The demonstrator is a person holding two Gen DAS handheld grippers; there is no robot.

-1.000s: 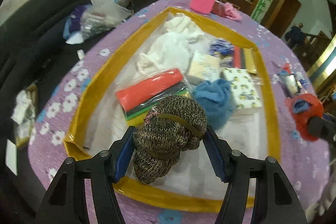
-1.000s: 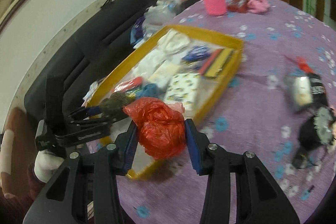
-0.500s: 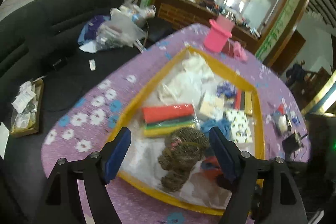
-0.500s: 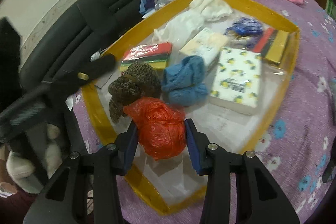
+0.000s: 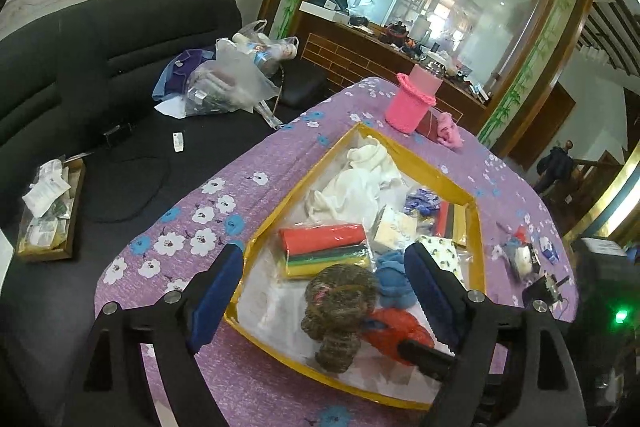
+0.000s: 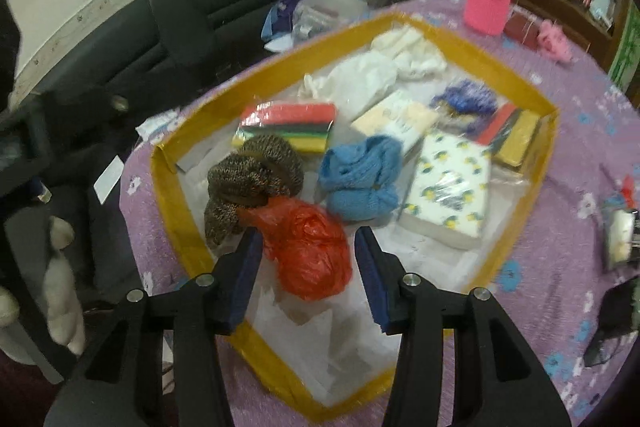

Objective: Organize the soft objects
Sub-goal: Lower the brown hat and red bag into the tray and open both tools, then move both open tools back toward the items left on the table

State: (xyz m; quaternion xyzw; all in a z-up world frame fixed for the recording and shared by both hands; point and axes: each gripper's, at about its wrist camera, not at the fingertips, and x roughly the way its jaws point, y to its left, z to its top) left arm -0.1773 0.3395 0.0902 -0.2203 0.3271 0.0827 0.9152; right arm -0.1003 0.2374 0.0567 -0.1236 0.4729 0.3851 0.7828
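Observation:
A yellow-rimmed tray (image 6: 164, 187) sits on the purple flowered tablecloth and holds soft items. In it a brown knit bundle (image 6: 252, 179) lies free, with a red plastic bag (image 6: 308, 255) resting against its near side. My right gripper (image 6: 308, 241) straddles the red bag; its jaws are opening and the right pad stands just clear of the bag. My left gripper (image 5: 320, 267) hovers back from the tray (image 5: 296, 195), its jaws wide and still opening with nothing between them. Below it lie the brown bundle (image 5: 340, 311) and the red bag (image 5: 394, 331).
The tray also holds a blue knit (image 6: 360, 179), a pack of coloured cloths (image 6: 288, 127), a lemon-print pack (image 6: 448, 187) and white cloth (image 6: 380, 71). A pink knitted cup (image 6: 486, 3) stands at the far edge. A black sofa (image 5: 80, 67) lies to the left.
The left gripper let go of the brown bundle, opened wide and drew back upward. The right gripper carried the red bag over the tray, set it beside the brown bundle and widened its jaws.

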